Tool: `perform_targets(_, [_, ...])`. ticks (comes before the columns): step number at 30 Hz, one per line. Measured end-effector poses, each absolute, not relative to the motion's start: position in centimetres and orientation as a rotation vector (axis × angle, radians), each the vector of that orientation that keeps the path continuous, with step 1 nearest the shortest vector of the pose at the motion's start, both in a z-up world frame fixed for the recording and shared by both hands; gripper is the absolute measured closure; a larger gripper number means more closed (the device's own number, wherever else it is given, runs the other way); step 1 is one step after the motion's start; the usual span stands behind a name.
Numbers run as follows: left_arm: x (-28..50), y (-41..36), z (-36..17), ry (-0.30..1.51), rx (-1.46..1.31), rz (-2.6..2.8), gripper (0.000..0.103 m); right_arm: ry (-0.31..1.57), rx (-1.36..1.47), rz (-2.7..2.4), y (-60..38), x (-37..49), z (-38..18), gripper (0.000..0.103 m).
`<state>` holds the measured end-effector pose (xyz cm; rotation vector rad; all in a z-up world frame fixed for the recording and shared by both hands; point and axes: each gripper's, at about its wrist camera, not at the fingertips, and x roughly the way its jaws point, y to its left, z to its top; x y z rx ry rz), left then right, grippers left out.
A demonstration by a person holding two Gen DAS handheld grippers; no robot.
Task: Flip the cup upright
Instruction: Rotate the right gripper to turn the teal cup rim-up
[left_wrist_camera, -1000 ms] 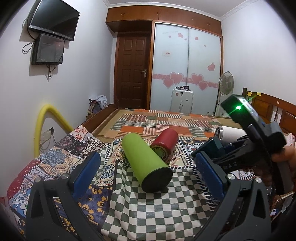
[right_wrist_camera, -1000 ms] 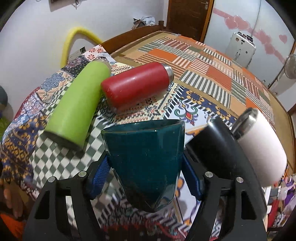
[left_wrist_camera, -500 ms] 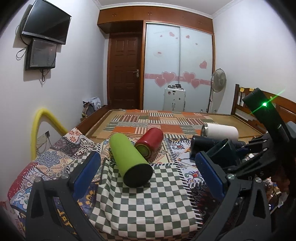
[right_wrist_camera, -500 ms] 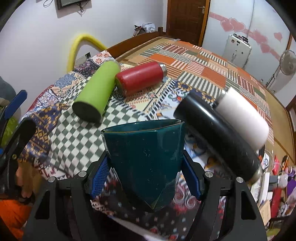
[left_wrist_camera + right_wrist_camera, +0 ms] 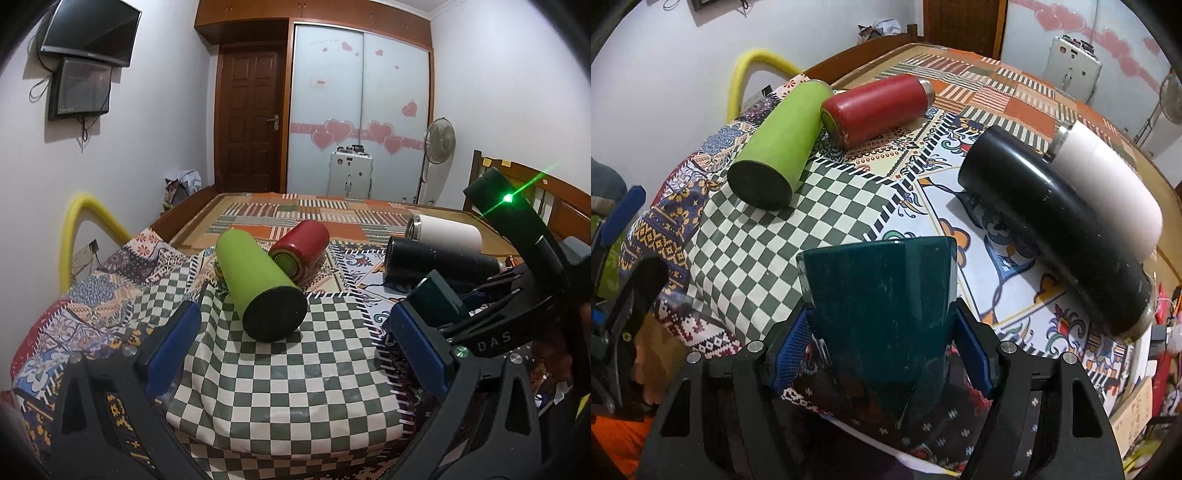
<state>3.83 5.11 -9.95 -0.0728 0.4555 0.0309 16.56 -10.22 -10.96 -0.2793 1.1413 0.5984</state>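
My right gripper (image 5: 882, 354) is shut on a dark teal cup (image 5: 879, 306), held just above the patterned cloth, its wide end pointing away from the camera. The same cup (image 5: 437, 301) shows at the right of the left wrist view, between the right gripper's fingers. My left gripper (image 5: 295, 343) is open and empty over the green checked cloth (image 5: 280, 376). A lime green bottle (image 5: 258, 284) lies on its side just ahead of the left gripper.
A red bottle (image 5: 875, 109) lies next to the green bottle (image 5: 779, 144). A black bottle (image 5: 1052, 243) and a white bottle (image 5: 1104, 184) lie side by side at the right. The bed's wooden frame (image 5: 184, 210) lies behind.
The right gripper with the cup has moved back and lower, towards the near edge of the cloth. The left gripper has shifted a little closer to the green bottle.
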Motion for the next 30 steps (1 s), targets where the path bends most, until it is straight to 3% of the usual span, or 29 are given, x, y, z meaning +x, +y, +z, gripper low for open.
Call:
perform_targets(14, [4.9, 4.7, -10.2, 0.501, -0.060, 0.032, 0.000, 1.080, -0.326, 0.617, -9.7, 16.0, -11.0, 0.033])
perform_targets(30, [7.0, -1.6, -9.7, 0.614, -0.036, -0.038, 0.000, 0.778, -0.281, 0.520, -19.2, 12.1, -4.6, 0.031])
